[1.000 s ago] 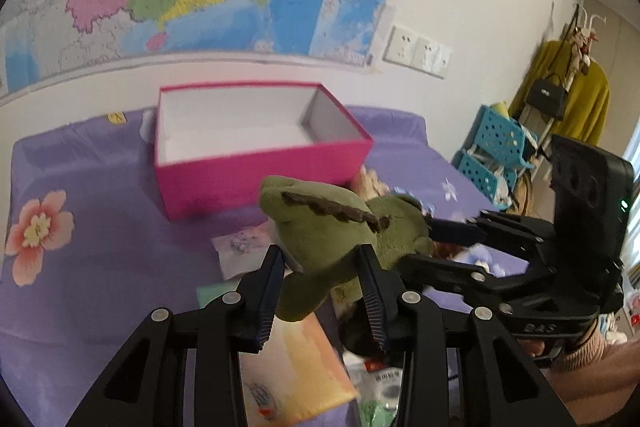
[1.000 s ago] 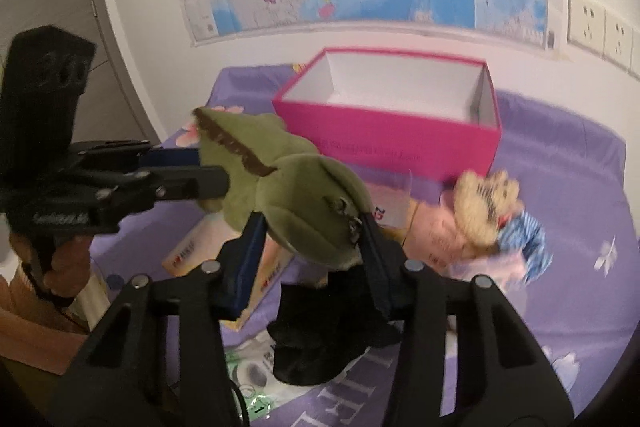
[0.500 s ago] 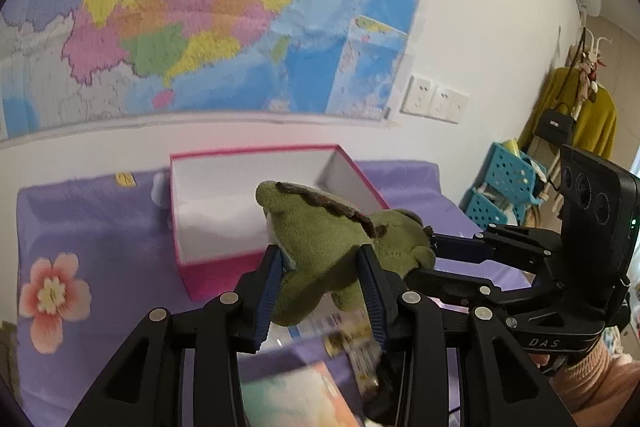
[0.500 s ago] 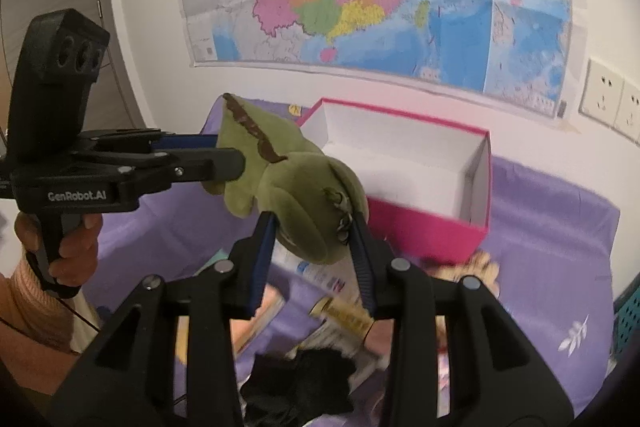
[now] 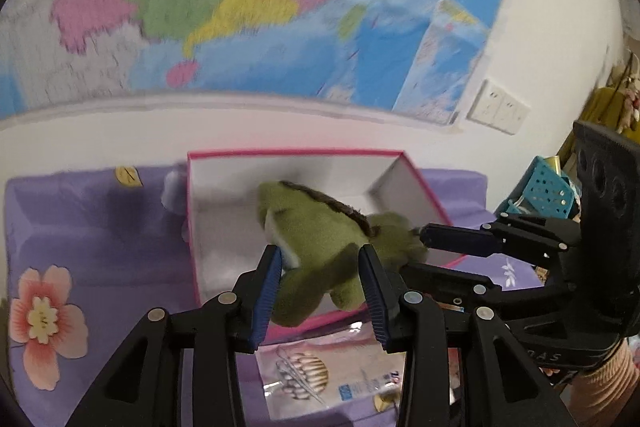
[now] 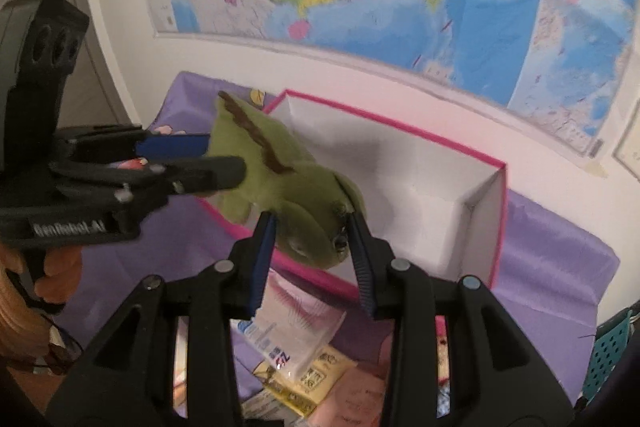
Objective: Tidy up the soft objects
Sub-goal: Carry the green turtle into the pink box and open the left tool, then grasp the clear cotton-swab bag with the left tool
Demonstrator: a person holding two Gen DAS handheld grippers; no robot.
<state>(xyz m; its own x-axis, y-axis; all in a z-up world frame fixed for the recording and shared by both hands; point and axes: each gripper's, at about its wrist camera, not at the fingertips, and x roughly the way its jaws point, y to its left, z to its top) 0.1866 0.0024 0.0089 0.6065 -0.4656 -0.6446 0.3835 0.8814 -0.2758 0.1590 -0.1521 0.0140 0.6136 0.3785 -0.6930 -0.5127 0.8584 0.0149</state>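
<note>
A green plush dinosaur [image 5: 316, 243] with a brown back ridge is held by both grippers above the front edge of an open pink box [image 5: 304, 155] with a white inside. My left gripper [image 5: 320, 259] is shut on its tail end. My right gripper [image 6: 312, 231] is shut on its head [image 6: 316, 235], eyes facing the camera. In the right wrist view the box [image 6: 500, 227] lies just behind the toy, and the left gripper's fingers [image 6: 208, 179] pinch the toy from the left. The box looks empty where visible.
The box stands on a purple flowered cloth [image 5: 80, 227] against a white wall with a large map [image 5: 240, 7]. Clear plastic packets [image 5: 332, 371] and a yellow packet [image 6: 312, 375] lie on the cloth below the grippers. Teal baskets [image 5: 548, 187] stand at the far right.
Both grippers have carried the dinosaur forward and up from the cloth, so it now hangs over the box's front edge. The doll and black cloth have dropped out of view.
</note>
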